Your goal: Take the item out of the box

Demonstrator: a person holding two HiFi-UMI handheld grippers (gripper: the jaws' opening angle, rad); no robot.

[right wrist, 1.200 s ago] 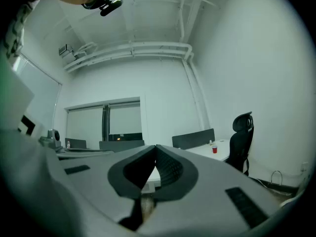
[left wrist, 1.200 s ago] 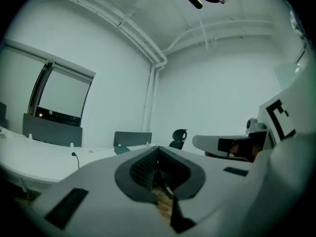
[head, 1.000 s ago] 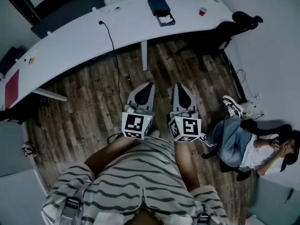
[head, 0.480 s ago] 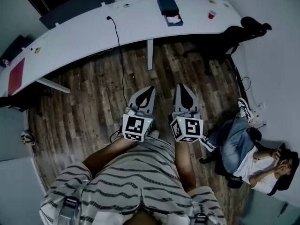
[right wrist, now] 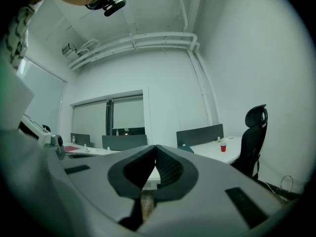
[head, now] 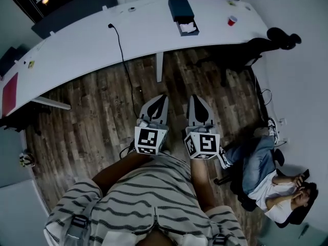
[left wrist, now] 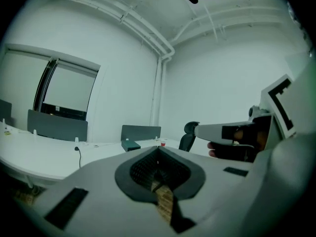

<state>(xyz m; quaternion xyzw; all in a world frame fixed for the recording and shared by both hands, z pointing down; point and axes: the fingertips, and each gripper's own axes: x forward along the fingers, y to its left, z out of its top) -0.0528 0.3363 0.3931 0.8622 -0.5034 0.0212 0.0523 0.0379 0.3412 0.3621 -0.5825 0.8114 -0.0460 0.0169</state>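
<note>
On the white desk [head: 92, 40] at the far side lies a dark box [head: 182, 12], its near end open with something white [head: 188, 28] inside. The same box [left wrist: 131, 145] shows small in the left gripper view, and again as box [right wrist: 186, 149] in the right gripper view. Both grippers hover side by side over the wooden floor, well short of the desk and pointing level at it. My left gripper [head: 162, 96] is shut with nothing in it, its tips meeting [left wrist: 158, 148]. My right gripper [head: 195, 97] is shut and empty too [right wrist: 156, 146].
A red cup [head: 232, 20] stands right of the box. A black cable [head: 123, 60] runs off the desk to the floor beside a desk leg [head: 160, 68]. A black office chair [head: 277, 37] stands at the right, and a person [head: 266, 181] sits low at the right. A red folder [head: 9, 94] lies far left.
Both grippers stay shut and side by side in front of me. The view has shifted: the box sits slightly further right and the seated person has slid toward the lower right.
</note>
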